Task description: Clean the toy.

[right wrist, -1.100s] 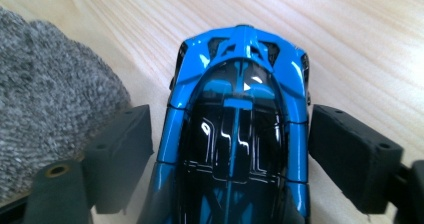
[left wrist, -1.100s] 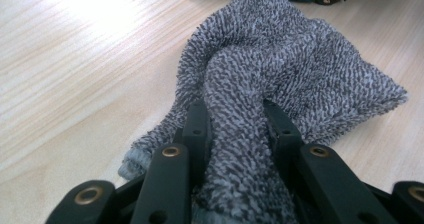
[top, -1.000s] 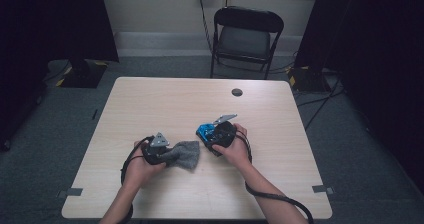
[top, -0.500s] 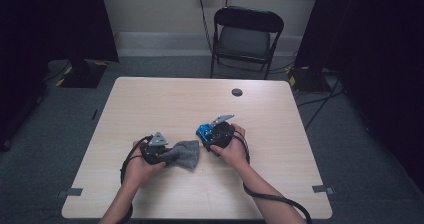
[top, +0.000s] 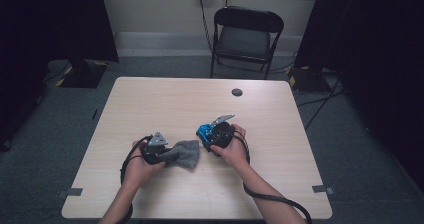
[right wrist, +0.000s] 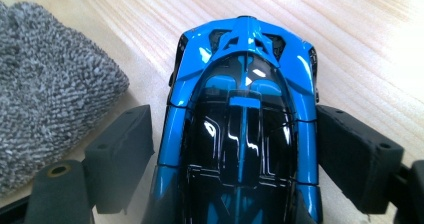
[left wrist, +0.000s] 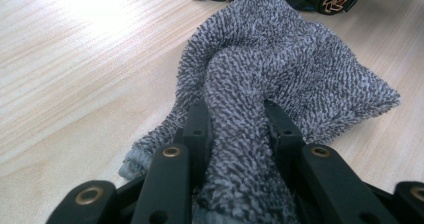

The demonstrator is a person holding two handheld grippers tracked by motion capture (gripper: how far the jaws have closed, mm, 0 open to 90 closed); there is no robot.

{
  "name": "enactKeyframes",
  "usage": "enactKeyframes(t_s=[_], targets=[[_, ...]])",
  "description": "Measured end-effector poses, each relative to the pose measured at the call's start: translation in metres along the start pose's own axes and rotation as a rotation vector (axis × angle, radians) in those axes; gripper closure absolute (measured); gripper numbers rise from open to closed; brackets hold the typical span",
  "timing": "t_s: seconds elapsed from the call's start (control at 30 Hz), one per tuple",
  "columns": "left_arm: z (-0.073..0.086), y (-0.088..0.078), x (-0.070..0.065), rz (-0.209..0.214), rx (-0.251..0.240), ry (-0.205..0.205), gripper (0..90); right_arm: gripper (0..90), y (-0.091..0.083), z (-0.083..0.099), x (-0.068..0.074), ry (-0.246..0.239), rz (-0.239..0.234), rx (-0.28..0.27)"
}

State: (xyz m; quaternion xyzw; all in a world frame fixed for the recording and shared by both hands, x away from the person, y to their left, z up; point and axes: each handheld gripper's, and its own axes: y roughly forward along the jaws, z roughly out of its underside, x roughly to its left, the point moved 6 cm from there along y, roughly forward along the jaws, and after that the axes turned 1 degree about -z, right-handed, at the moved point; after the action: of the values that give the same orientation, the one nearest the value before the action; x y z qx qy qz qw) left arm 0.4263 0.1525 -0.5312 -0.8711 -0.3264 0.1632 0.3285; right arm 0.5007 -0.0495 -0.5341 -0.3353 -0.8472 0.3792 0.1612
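Where the high view looks down on the worktop (top: 150, 99), the left gripper (top: 162, 153) holds a grey cloth (top: 184, 154) near the front edge, and the right gripper (top: 212, 134) grasps a blue toy car (top: 204, 131) just beside it.

Along the left gripper's own view, its jaws are clamped on a bunched fold of the cloth (left wrist: 280, 84), the rest spreading onto the wood toward the car's wheels (left wrist: 332, 1).

Looking along the right gripper, its jaws stand at either flank of the toy car (right wrist: 240, 129); the right one looks pressed to the body, while a slim gap may remain at the left. The cloth (right wrist: 45, 89) lies just beside it.

As a risk, the glossy, tapered shell could squirt out of that grip if wiping pushes sideways, and the loosely bunched cloth may slip free.
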Motion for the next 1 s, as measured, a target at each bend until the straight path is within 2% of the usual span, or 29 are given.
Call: enactKeyframes(t_s=[0.2, 0.37, 0.5, 0.8, 1.0], targets=[[0.0001, 0.0002, -0.0004, 0.001, -0.001, -0.001, 68.8, 17.8, 0.0001, 0.0012, -0.0004, 0.017, -0.006, 0.0], [-0.0001, 0.0001, 0.0002, 0.001, -0.001, 0.001, 68.7, 16.3, -0.0011, 0.0003, 0.0017, 0.001, 0.015, 0.012], [-0.0001, 0.0002, 0.0001, 0.001, -0.003, -0.003, 68.7, 17.4, -0.0018, 0.0019, 0.001, 0.012, 0.009, -0.002], [0.0, 0.0002, 0.0003, 0.002, -0.005, -0.003, 68.6, 16.1, -0.001, 0.0026, 0.0011, 0.005, 0.011, 0.037], [0.0001, 0.0004, 0.0006, 0.001, -0.007, 0.0, 68.3, 15.3, -0.0035, 0.0015, 0.0023, 0.005, 0.009, 0.033]])
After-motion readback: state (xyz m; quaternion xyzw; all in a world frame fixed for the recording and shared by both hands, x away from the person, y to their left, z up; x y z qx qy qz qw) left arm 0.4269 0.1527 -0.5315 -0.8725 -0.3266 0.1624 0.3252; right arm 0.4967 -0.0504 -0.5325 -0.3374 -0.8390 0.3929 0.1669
